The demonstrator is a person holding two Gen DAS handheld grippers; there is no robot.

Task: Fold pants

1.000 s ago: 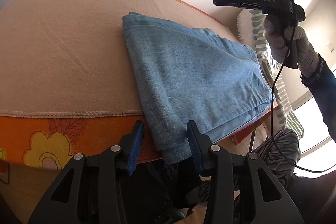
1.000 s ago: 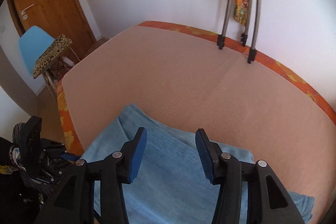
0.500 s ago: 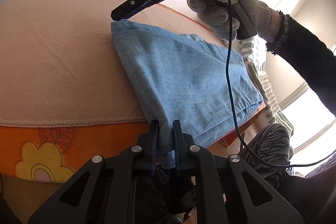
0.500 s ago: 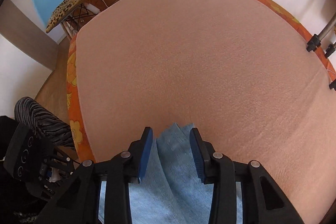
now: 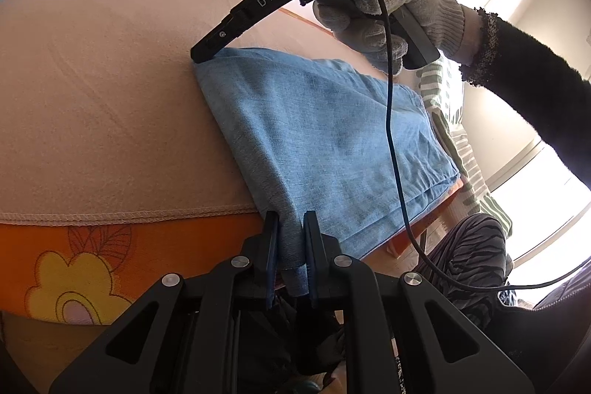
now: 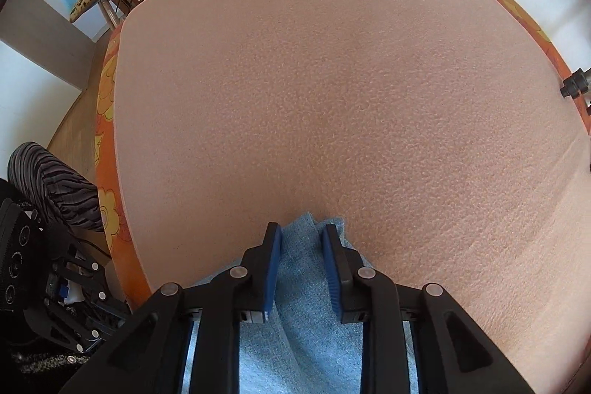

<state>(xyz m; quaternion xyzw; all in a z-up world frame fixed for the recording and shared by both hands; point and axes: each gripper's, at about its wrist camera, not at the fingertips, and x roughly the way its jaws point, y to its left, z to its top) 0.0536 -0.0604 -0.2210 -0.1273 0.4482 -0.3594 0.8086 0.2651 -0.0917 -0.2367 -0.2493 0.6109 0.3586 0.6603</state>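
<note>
The blue pants (image 5: 325, 135) lay already folded lengthwise on the pink cloth-covered table (image 5: 92, 98), their near corner hanging just over the table's near edge. The step in hand was taking hold of both corners of one end for the next cross fold. The left gripper (image 5: 290, 246) was clamped on the near corner. The right gripper (image 6: 301, 246) pointed down at the far corner, and its jaws had just been closing, with a bunched ridge of denim between them that the pads appeared to press. The next move, by my judgement, called for lifting both corners together and carrying that end across onto the other, keeping the edge taut and level. A second before, both grippers stood wide apart, the right one raised well above the pants at the far right
</note>
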